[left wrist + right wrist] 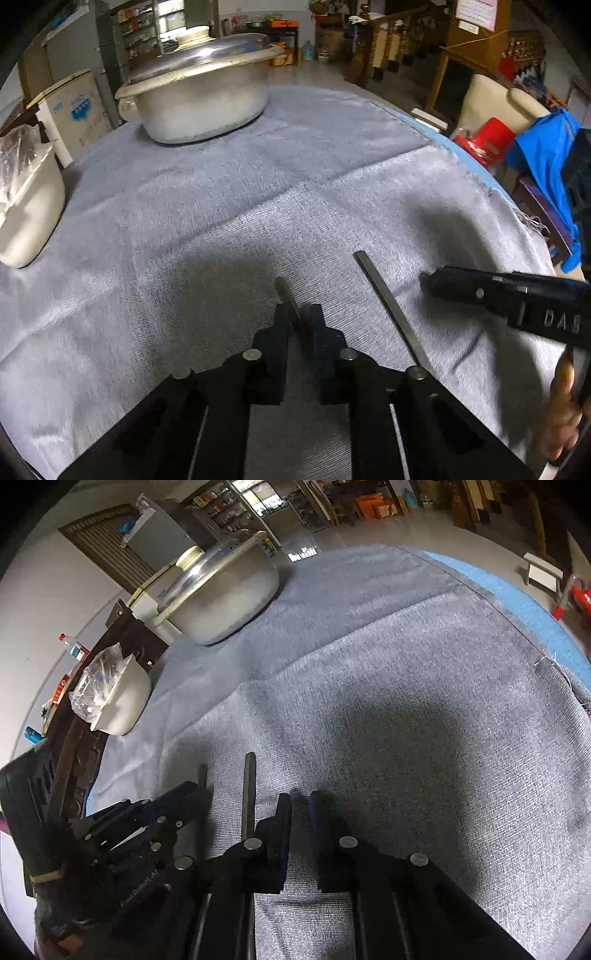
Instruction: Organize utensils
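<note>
Gripping: the left gripper (300,314) is pinching one thin metal utensil handle (286,295) between its fingers, near the handle's far end.
Right gripper: the right gripper (300,805) is hanging just above the grey cloth (406,701) with its fingers pressed nearly together, holding nothing.
Second utensil: a flat metal handle (384,299) is lying on the cloth at about 1 o'clock from the left fingers, between the two grippers.
Handling: both pieces are looking stiff, light and slick, so a narrow pinch is likely twisting; taking hold across the flat faces, nearer mid-length, is seeming safer.
Surroundings: a lidded pot (199,96) is sitting at 11 o'clock, a white bowl (26,214) with a plastic bag at 9 o'clock on the table.
</note>
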The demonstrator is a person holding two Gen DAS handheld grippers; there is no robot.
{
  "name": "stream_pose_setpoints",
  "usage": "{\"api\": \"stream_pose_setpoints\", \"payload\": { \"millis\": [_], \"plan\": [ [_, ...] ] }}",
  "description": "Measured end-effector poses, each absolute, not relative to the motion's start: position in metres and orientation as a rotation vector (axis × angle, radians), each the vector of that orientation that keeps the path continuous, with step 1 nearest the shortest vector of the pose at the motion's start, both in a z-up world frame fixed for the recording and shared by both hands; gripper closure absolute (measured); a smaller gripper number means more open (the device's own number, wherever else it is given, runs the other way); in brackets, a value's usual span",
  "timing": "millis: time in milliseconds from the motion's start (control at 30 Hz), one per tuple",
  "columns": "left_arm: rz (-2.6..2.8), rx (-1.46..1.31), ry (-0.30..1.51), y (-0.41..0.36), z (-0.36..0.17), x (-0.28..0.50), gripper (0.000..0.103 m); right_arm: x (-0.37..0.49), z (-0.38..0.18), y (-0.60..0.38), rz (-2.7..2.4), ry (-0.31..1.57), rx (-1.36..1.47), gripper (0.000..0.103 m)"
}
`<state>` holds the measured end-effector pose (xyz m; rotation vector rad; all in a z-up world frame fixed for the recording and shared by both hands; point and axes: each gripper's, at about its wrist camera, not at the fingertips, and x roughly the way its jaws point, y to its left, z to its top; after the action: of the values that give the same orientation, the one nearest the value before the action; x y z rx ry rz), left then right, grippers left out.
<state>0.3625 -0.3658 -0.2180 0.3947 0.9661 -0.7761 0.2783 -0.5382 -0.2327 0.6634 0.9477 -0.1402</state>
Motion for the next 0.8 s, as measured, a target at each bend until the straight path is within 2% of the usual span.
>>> {"api": "stream_pose_setpoints", "payload": {
  "millis": [67, 133, 267, 333, 400, 567, 633, 733, 767, 800],
  "plan": [
    [-0.788, 0.426, 0.973, -0.356, -0.217, 0.363, 0.096, 0.279, -0.231, -0.538, -0.138, 0.973, 0.666, 0.091],
    [-0.773, 0.464, 0.978, -0.341, -0.216, 0.366, 0.096, 0.279, -0.228, -0.533, -0.125, 0.991, 0.652, 0.086],
    [-0.721, 0.455, 1.013, -0.3, -0.214, 0.375, 0.096, 0.282, -0.214, -0.519, -0.089, 0.991, 0.609, 0.086],
    [-0.693, 0.405, 1.052, -0.275, -0.213, 0.383, 0.096, 0.291, -0.209, -0.511, -0.085, 1.015, 0.58, 0.076],
    [-0.664, 0.373, 1.083, -0.257, -0.212, 0.387, 0.096, 0.306, -0.209, -0.502, -0.098, 1.083, 0.525, 0.054],
    [-0.631, 0.31, 1.188, -0.236, -0.209, 0.396, 0.095, 0.337, -0.215, -0.483, -0.138, 1.265, 0.367, 0.053],
    [-0.611, 0.312, 1.23, -0.233, -0.207, 0.4, 0.088, 0.348, -0.219, -0.476, -0.157, 1.351, 0.288, 0.056],
    [-0.611, 0.294, 1.308, -0.233, -0.207, 0.407, 0.062, 0.359, -0.221, -0.468, -0.179, 1.428, 0.214, 0.06],
    [-0.617, 0.292, 1.329, -0.234, -0.207, 0.41, 0.057, 0.364, -0.223, -0.463, -0.183, 1.46, 0.178, 0.062],
    [-0.614, 0.295, 1.355, -0.236, -0.208, 0.411, 0.057, 0.366, -0.223, -0.461, -0.185, 1.475, 0.158, 0.063]
  ]
}}
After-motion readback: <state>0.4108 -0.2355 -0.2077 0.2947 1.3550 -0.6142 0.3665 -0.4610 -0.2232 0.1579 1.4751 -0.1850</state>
